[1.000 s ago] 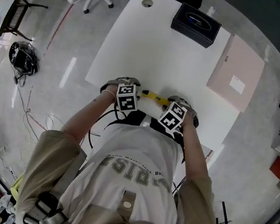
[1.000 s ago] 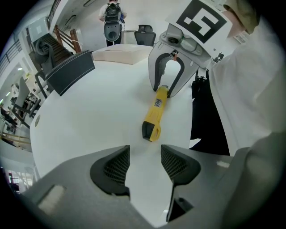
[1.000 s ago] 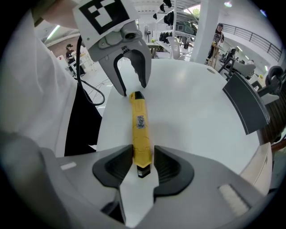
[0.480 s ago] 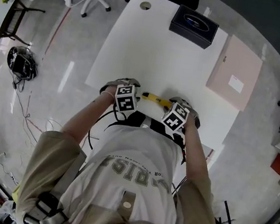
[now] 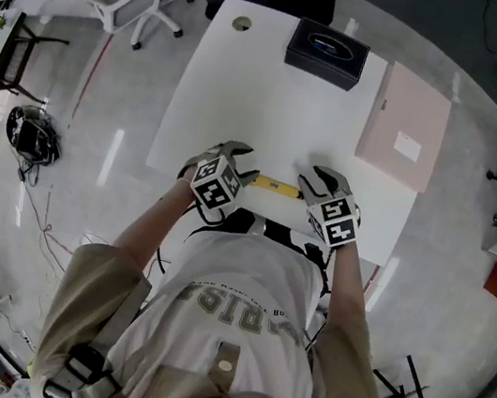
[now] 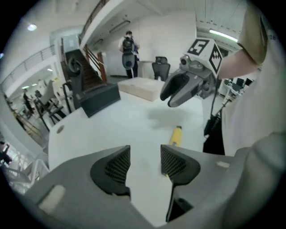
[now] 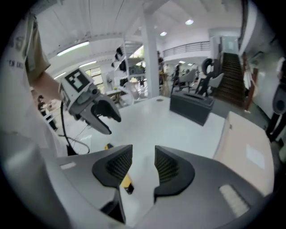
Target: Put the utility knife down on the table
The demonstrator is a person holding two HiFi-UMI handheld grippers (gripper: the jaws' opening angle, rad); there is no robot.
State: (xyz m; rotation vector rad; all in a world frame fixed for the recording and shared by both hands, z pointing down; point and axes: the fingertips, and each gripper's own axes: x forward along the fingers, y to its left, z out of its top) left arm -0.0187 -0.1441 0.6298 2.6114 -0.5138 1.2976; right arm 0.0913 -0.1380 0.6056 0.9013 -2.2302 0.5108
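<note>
Bench [image 5: 275,103]: white; near edge hidden under the person's torso.
Left tongs [image 6: 145,163]: jaws apart, nothing between them.
Right tongs [image 7: 143,163]: jaws apart, empty.
Utility knife [image 5: 275,186]: yellow, lying on bench between both tongs; partly hidden behind a jaw in each gripper view.

Bright, even indoor light fills all three views. It comes from overhead: long white ceiling strip lights [image 6: 225,35] glow in both gripper views, and the glossy pale grey floor [image 5: 118,137] carries a streak of glare. The white rectangular tabletop [image 5: 266,101] is nearly washed out, with one soft, faint shadow [image 6: 167,118] on it. The wide-angle lenses bend straight lines near the edges, and the gripper views darken to black corners. The nearest foreground looks slightly soft.
</note>
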